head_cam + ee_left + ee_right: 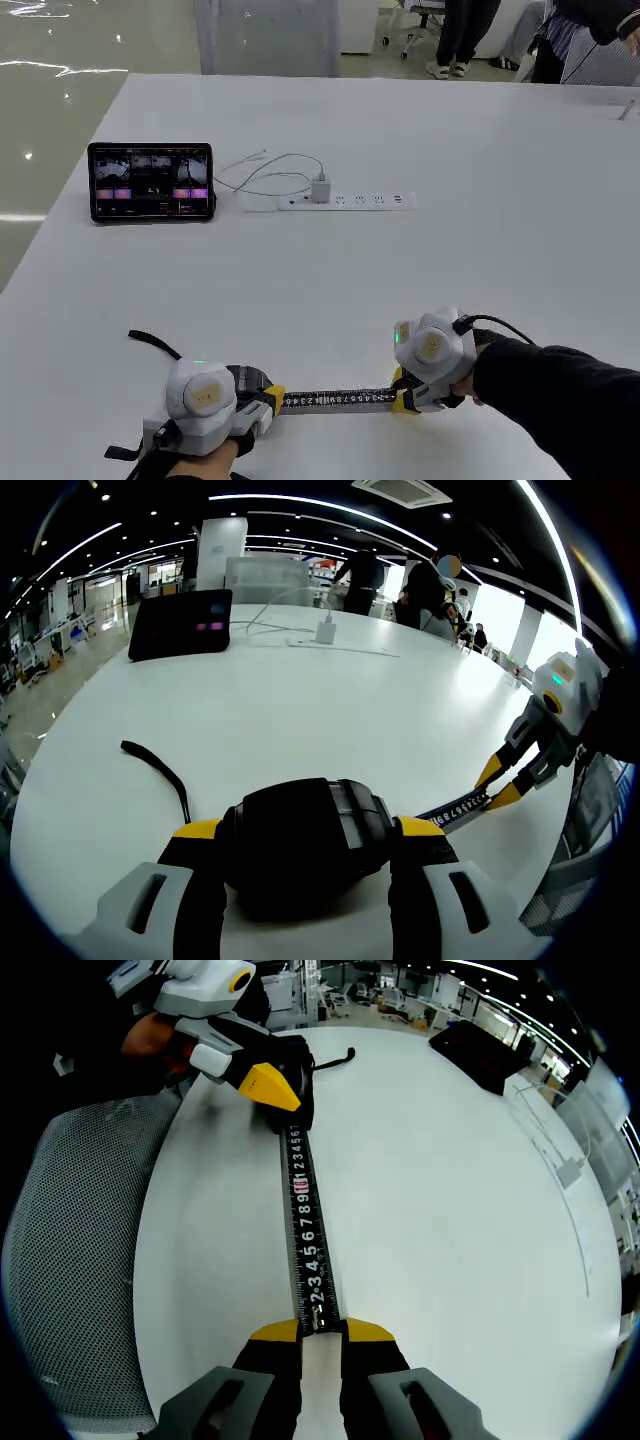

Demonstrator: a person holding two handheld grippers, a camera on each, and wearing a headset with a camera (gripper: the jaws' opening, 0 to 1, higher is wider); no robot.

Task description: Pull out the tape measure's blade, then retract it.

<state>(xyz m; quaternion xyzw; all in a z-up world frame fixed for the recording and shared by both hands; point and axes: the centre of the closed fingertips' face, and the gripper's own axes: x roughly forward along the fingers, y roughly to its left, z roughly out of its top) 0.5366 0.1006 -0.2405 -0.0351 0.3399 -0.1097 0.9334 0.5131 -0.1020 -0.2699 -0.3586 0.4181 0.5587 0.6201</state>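
Table [400, 130]: blade [335, 400] spans tools [258, 388] [400, 390], seemingly clamped.

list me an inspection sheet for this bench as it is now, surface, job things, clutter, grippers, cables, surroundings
surface: white table, nothing spilled
job's things: black tape measure case; blade drawn out, numbers up; black strap lying on the table
clutter: tablet with lit screen; power strip with a white charger
grippers: left gripper shut on the case; right gripper shut on the blade's end
cables: white cable looped by the charger; black cable at the right gripper
surroundings: glossy floor, mesh chair, people beyond the far edge
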